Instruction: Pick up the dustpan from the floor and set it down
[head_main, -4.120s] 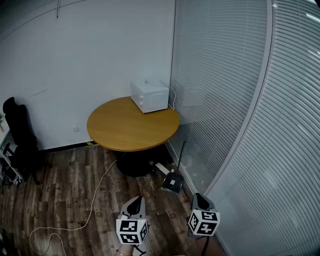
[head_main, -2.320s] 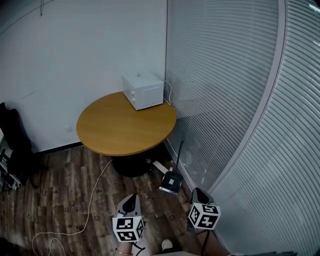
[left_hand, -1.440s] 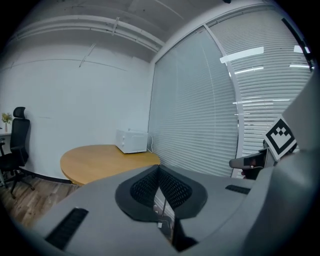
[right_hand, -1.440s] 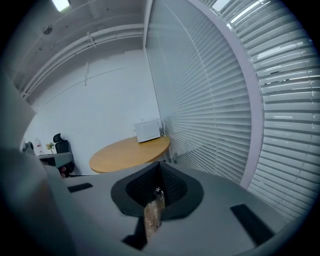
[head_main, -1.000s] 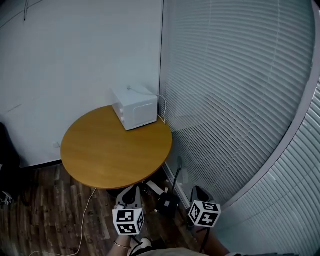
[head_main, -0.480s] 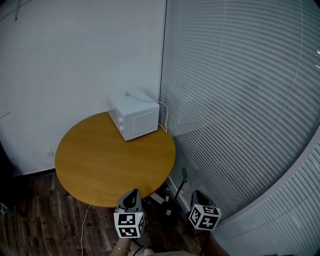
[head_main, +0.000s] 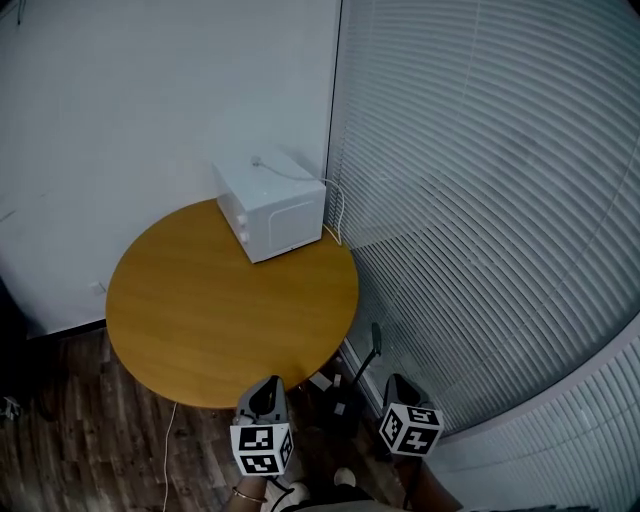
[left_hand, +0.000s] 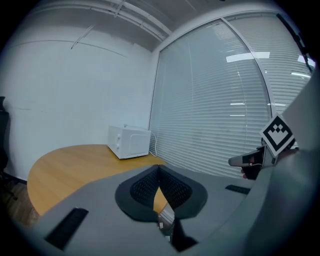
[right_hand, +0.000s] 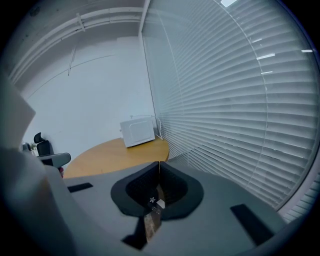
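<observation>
Our left gripper (left_hand: 159, 171) has its jaws together with nothing between them. Our right gripper (right_hand: 159, 166) is the same, closed and empty. Just ahead of them, between the two, the dark dustpan (head_main: 343, 405) lies on the floor (head_main: 70, 440), close to the round counter (head_main: 200, 300). Its handle (head_main: 372, 345) leans up toward the blinds (head_main: 480, 200). We think one gripper must first open wide, then come down low and take the handle squarely, without pushing the dustpan against the blinds.
</observation>
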